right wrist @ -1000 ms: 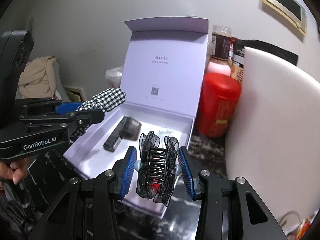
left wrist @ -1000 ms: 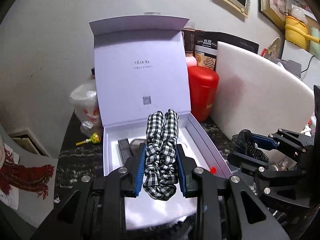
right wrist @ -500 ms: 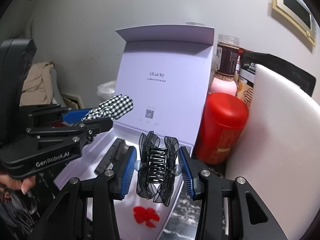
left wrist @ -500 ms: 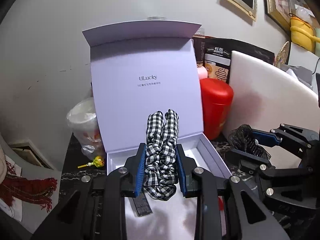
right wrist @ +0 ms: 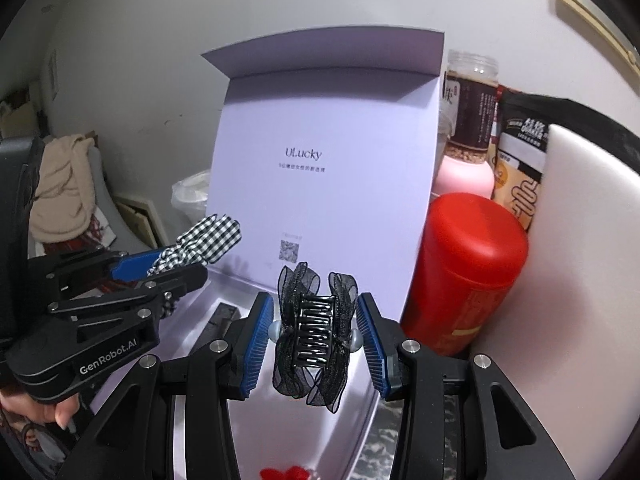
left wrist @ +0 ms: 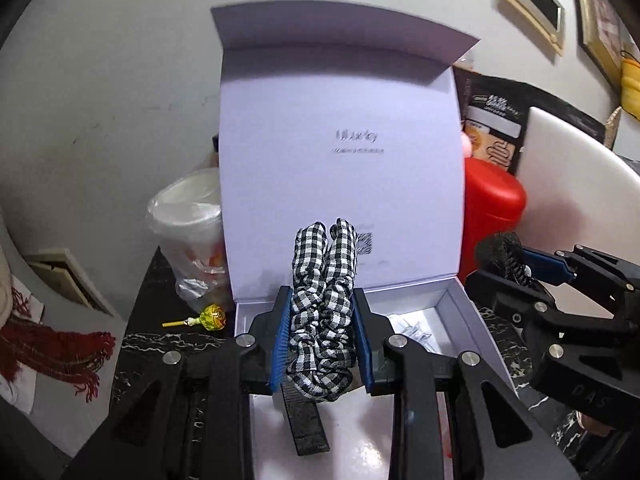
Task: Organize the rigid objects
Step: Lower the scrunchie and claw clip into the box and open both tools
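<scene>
Two claws, both loaded, and both hovering over the same box. The left claw (left wrist: 323, 336) is clamped on a black-and-white checked scrunchie (left wrist: 323, 312), squeezed upright between the blue pads, its top poking well above the fingertips. The right claw (right wrist: 316, 332) is gripping a black hair clip (right wrist: 314, 330) trimmed with sheer ribbon, pads pressing on the little round beads at its sides, teeth facing us.

Below them sits the open lilac box (left wrist: 460, 308), lid standing tall against the wall. Inside, a dark flat strap (left wrist: 304, 420) lies on the tray floor under the left claw, something clear and crinkly sits toward the back right, and a small red piece (right wrist: 286, 473) rests at the near edge.

Now the risks, as I judge them. The two claws are close, side by side, so if both go down together the black frames could knock. That lid is only propped; a nudge from a fingertip or the scrunchie's tall end could push the box back into the red canister (right wrist: 468, 276) just beside it, or the bagged cup (left wrist: 188, 232) on the other side. The scrunchie is soft and will spring on release, maybe flopping over the wall. The clip is held on rounded beads, a slippery purchase; it could twist out early and land on the red piece.
</scene>
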Demonstrator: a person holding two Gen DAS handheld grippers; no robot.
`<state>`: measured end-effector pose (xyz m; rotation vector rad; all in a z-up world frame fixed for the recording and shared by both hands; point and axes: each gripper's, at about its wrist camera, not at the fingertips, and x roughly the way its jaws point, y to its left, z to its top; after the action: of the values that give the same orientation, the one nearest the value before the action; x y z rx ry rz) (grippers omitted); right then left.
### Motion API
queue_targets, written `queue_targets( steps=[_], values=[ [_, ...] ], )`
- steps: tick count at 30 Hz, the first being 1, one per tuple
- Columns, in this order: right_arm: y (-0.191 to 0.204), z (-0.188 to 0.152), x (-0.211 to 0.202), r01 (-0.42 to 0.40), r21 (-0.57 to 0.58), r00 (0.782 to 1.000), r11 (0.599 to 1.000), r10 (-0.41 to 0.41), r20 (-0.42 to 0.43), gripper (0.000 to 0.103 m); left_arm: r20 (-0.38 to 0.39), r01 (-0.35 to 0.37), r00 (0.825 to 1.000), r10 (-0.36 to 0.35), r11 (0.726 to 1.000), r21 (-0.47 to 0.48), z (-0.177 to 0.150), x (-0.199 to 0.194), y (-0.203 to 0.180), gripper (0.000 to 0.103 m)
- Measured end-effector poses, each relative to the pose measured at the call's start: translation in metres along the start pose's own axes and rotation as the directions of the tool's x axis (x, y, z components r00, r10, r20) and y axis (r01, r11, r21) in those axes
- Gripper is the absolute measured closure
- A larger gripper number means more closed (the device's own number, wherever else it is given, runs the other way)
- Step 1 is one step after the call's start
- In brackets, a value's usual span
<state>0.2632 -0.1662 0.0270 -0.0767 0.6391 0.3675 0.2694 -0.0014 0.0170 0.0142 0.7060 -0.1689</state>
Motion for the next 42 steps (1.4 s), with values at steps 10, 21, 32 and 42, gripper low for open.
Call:
queue_targets(
  steps=[10,21,32,42],
  values=[
    [-0.012,-0.007,0.027,0.016,0.026,0.997,1.000,-0.014,-0.070,0.060,-0.106,0.015,0.994,-0.013,1.000,0.018,-0.012,0.028,0.001,0.075],
    [-0.015,-0.017,0.055,0.016,0.025,0.989,1.000,-0.012,-0.147,0.060,-0.193,0.063,0.979,-0.060,0.998,0.010,-0.020,0.053,-0.001,0.075],
    [-0.014,-0.025,0.073,0.025,0.066,0.979,0.998,-0.012,-0.202,0.046,-0.254,0.013,0.967,-0.007,1.000,0.021,-0.018,0.068,-0.013,0.073],
    [-0.014,-0.022,0.066,0.032,0.067,0.982,0.997,-0.019,-0.188,0.042,-0.231,-0.046,0.972,0.052,0.998,0.034,-0.014,0.065,-0.022,0.034]
  ],
)
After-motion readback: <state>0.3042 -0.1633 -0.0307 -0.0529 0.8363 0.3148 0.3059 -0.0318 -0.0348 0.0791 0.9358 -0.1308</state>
